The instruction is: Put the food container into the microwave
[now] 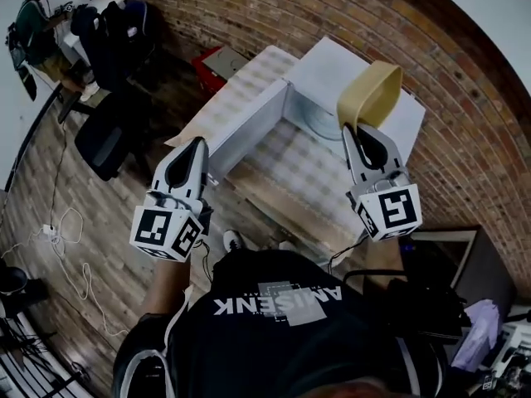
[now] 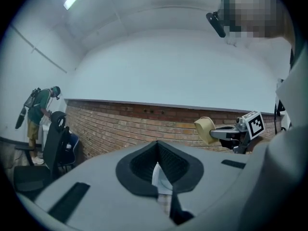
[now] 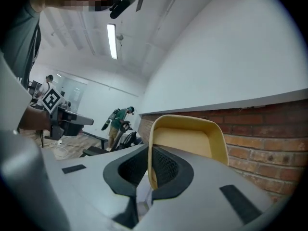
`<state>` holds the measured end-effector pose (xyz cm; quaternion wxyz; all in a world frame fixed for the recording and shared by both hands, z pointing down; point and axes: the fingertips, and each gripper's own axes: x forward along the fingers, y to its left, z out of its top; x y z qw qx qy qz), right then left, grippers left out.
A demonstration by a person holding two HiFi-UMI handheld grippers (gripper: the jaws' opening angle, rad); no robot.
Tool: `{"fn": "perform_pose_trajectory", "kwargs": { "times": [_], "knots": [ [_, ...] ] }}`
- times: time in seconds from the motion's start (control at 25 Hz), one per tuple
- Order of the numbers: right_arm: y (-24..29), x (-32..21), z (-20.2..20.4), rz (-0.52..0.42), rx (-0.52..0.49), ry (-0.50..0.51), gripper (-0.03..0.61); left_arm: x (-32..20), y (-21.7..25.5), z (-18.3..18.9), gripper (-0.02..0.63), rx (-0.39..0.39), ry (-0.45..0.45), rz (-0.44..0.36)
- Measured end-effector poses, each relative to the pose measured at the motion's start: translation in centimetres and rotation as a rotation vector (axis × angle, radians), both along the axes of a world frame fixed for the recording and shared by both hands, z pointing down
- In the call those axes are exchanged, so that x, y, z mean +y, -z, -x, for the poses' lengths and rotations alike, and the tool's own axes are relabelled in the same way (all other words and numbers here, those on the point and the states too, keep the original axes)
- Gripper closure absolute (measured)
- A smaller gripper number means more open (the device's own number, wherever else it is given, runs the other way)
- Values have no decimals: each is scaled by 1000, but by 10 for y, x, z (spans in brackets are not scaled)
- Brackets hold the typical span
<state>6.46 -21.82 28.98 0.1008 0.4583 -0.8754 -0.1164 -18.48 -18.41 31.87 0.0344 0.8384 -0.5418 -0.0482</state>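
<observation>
A white microwave (image 1: pixel 328 69) stands on a table with a checked cloth (image 1: pixel 311 177), its door (image 1: pixel 249 127) swung wide open to the left. A round turntable (image 1: pixel 319 123) shows inside. The yellow food container (image 1: pixel 370 94) hangs tilted on edge in front of the microwave's right side, with my right gripper (image 1: pixel 353 131) shut on its rim. In the right gripper view the container (image 3: pixel 188 146) rises from between the closed jaws of that gripper (image 3: pixel 150 166). My left gripper (image 1: pixel 197 143) hovers by the door's outer end, shut and holding nothing (image 2: pixel 157 163).
A brick wall (image 1: pixel 465 114) runs behind the table. On the floor at left lie a red box (image 1: pixel 214 61), a black office chair (image 1: pixel 106 139) and loose cables (image 1: pixel 70 247). A person (image 1: pixel 37 31) stands far left. A dark desk (image 1: pixel 452 264) sits at right.
</observation>
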Motion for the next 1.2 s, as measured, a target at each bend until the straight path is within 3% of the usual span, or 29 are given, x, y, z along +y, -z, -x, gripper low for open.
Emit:
{"fn": "perform_pose_trajectory", "kwargs": {
  "times": [0.44, 0.88, 1.2],
  "knots": [
    [-12, 8, -10, -2, 40, -154, 531, -32, -6, -10, 601, 34, -151, -14],
    [-86, 1, 37, 133, 148, -91, 531, -44, -18, 5, 601, 39, -231, 18],
    [-146, 5, 91, 244, 253, 127, 531, -65, -30, 19, 601, 49, -191, 44]
  ]
}}
